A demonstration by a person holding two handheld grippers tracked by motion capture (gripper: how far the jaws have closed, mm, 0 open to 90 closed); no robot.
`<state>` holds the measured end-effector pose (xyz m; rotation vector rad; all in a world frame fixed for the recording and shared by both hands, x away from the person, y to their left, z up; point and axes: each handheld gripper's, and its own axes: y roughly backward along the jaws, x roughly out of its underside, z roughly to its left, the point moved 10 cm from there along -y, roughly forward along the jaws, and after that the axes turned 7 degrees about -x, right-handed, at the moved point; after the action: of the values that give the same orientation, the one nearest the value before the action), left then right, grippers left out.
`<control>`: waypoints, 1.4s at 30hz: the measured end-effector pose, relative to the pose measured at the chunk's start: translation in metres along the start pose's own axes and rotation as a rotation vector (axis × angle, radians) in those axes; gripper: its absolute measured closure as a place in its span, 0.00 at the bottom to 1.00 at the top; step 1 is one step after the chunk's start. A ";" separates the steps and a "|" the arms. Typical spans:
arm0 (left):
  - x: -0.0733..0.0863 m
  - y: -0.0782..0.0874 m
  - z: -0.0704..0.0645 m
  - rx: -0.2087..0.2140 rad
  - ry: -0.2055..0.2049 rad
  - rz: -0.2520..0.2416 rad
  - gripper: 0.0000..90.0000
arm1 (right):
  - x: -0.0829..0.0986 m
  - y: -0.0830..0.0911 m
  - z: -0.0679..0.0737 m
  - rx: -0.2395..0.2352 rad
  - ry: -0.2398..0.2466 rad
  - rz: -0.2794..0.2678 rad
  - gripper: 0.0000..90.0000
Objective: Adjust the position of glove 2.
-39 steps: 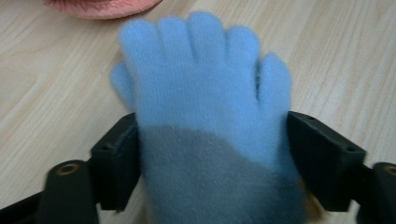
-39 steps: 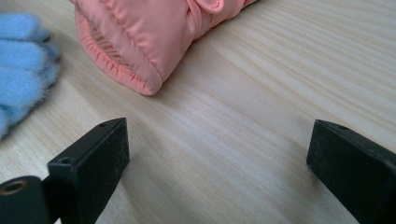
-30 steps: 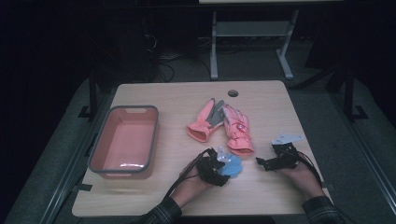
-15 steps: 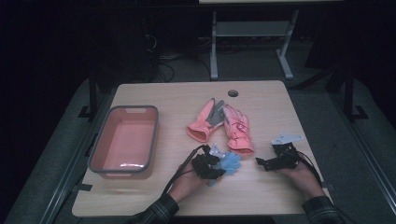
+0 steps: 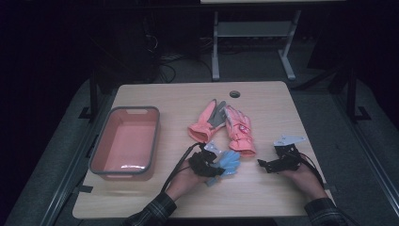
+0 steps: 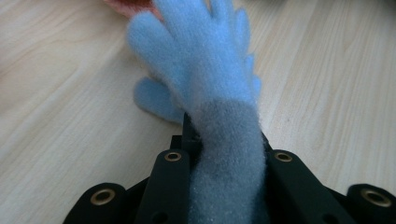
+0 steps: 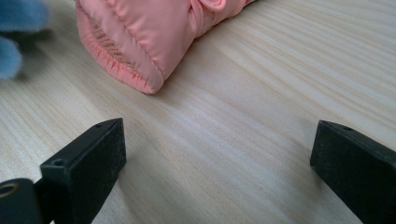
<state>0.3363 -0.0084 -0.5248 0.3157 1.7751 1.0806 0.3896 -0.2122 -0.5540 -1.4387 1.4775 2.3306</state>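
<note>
My left gripper (image 5: 209,163) is shut on the grey cuff of a fuzzy blue glove (image 5: 229,162) near the table's front middle. In the left gripper view the cuff (image 6: 229,154) is pinched between the jaws of that gripper (image 6: 227,156), and the glove's blue fingers (image 6: 205,60) lie spread on the wood ahead. Two pink gloves lie just behind it, one with a grey palm (image 5: 207,122) and one to its right (image 5: 240,132). My right gripper (image 5: 263,165) rests open on the table to the right. The right gripper (image 7: 219,140) faces the pink glove's cuff (image 7: 154,37) with bare wood between its jaws.
A pink bin with a grey rim (image 5: 157,136) stands at the table's left side. A round cable hole (image 5: 234,94) sits near the far edge. A metal table frame (image 5: 254,33) stands on the floor beyond. The blue glove (image 7: 14,28) shows at the right gripper view's left edge.
The blue glove in my left gripper has gone from a bunched shape to lying spread, fingers pointing right. The right gripper has stayed still.
</note>
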 end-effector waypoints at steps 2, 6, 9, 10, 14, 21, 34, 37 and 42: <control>-0.002 0.004 0.001 0.002 0.009 -0.011 0.86 | 0.000 0.000 0.000 0.000 0.000 0.000 0.03; -0.006 0.014 0.005 -0.002 0.011 -0.026 0.86 | 0.000 0.000 0.000 0.000 0.000 0.000 0.03; -0.009 0.022 0.007 -0.004 0.028 -0.039 0.86 | 0.000 0.000 0.000 0.000 0.000 0.000 0.03; -0.010 0.025 0.009 -0.003 0.023 -0.044 0.86 | 0.000 0.000 0.000 0.000 0.000 0.000 0.03; -0.013 0.039 0.015 -0.011 0.035 -0.057 0.86 | 0.000 0.000 0.000 0.000 0.000 0.000 0.03; -0.011 0.062 0.035 -0.043 0.072 -0.075 0.86 | 0.000 0.000 0.000 0.001 0.001 -0.001 0.03; -0.010 0.113 0.076 -0.118 0.140 -0.117 0.85 | 0.000 0.000 0.000 0.001 0.001 -0.001 0.03; -0.009 0.123 0.084 -0.135 0.148 -0.118 0.85 | 0.000 0.000 0.000 0.001 0.000 -0.001 0.03; -0.006 0.139 0.098 -0.169 0.170 -0.128 0.85 | 0.000 0.000 0.000 0.001 0.000 -0.001 0.03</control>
<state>0.3875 0.1178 -0.4230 0.0071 1.8121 1.1843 0.3895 -0.2123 -0.5541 -1.4380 1.4783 2.3288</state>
